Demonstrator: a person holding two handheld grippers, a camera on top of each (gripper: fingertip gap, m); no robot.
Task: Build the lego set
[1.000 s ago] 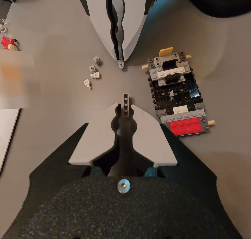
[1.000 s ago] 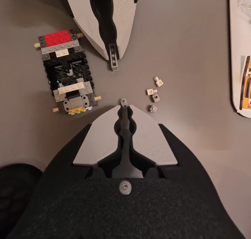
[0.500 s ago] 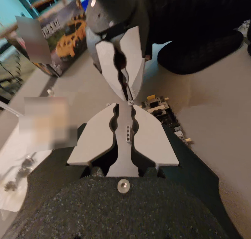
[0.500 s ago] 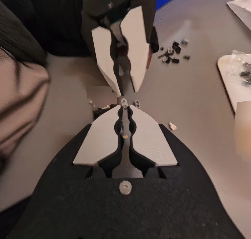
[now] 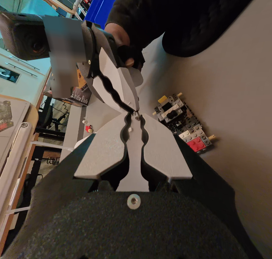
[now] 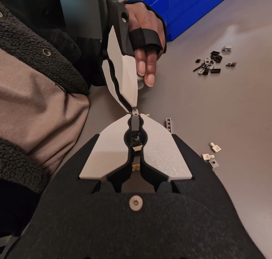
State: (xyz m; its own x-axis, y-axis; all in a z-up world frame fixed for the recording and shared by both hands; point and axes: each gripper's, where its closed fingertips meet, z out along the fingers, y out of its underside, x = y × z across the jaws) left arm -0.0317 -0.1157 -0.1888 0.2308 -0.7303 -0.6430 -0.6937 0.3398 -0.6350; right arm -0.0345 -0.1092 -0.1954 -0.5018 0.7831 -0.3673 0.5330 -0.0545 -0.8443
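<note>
Right claw is closed on a small grey plate, which protrudes forward from between the fingertips and is held clear of the table. Left claw is presented tip to tip against the right claw, with its jaws set narrow. The far end of the plate is met by its fingertips, but it cannot be determined whether the plate is actually clamped by them. Each claw is carried by a hand: the left hand is strapped to its handle, and the right hand is wrapped around the other.

The partly built lego model is located flat on the table, just beside and below the meeting point of the claws. Black, grey, white, red and yellow parts are visible on it, with tan pegs at its sides.

A long grey brick is lying loose on the table near the right claw's tip. Two white clip pieces and a small grey brick are grouped beside it. A scatter of dark pieces is placed well apart, near a blue bin.
</note>
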